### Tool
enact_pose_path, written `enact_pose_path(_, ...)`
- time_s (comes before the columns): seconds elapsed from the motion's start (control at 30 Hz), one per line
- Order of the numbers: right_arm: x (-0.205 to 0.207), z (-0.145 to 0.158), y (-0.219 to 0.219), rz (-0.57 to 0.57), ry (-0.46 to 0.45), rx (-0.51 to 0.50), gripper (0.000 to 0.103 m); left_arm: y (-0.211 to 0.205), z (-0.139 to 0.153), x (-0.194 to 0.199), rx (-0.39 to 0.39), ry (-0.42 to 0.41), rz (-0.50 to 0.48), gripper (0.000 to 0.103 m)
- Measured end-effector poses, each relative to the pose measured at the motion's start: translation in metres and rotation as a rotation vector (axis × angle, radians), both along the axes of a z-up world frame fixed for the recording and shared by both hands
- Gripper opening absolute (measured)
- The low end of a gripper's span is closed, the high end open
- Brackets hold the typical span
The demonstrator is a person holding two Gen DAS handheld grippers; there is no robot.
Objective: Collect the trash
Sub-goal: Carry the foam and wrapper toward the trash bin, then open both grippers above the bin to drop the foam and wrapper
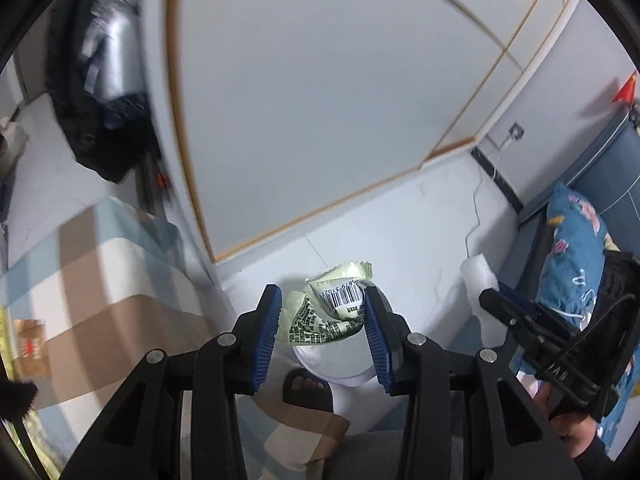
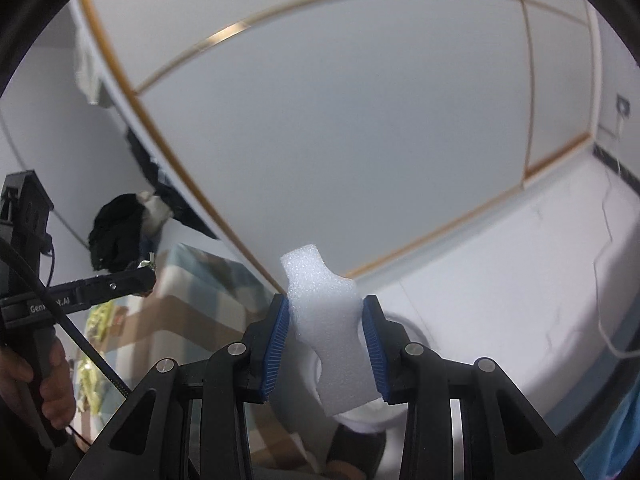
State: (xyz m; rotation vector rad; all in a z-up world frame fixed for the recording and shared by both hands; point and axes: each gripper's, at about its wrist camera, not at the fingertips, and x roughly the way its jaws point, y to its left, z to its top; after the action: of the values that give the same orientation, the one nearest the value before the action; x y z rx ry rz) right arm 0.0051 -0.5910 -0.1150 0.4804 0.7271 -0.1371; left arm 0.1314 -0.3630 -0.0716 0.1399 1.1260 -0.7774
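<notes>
Left unit: the left black two-finger gripper with blue ribbed pads (image 1: 320, 316) has its jaws partly apart with a crumpled pale-green foil wrapper with a white barcode panel (image 1: 326, 312) between them. The wrapper is creased into several folds, small dark print on its lower half, a serrated sealed edge at its far end. Its long axis runs forward and slightly right, serrated end jutting past the fingertips. It touches the right pad; contact with the left pad cannot be confirmed, so whether it is truly clamped is unclear.

Directly below the left jaws: a round white bin lined with a white bag (image 1: 340, 368), and nearer than it a sandalled foot (image 1: 307, 390).

Right unit: the right black two-finger gripper with blue ribbed pads (image 2: 325, 312) is clamped on a white waisted piece of packing foam (image 2: 326, 312). Foam surface is fine-celled and matte, with a concave notch on each side. Long axis runs along the fingers, one lobe standing well past the tips, the other end reaching back between the pads. Both pads press its narrow waist.

Beyond both grippers: the pale floor, then a large grey wardrobe door with thin gold trim (image 1: 320, 100).
</notes>
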Motion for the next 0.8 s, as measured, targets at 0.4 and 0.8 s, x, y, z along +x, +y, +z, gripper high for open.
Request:
enact_pose_path(0.4,0.024,-0.101,-0.028,-0.047,0.133,0.182,0.036,-0.083,-0.093,0.009,0.182,0.258,-0.141,0.037)
enact_pose_path(0.8,0.056,-0.179,-0.035,-0.061,0.275,0.317,0.038,-0.092,-0.149,0.019,0.267,0.433,-0.111,0.037)
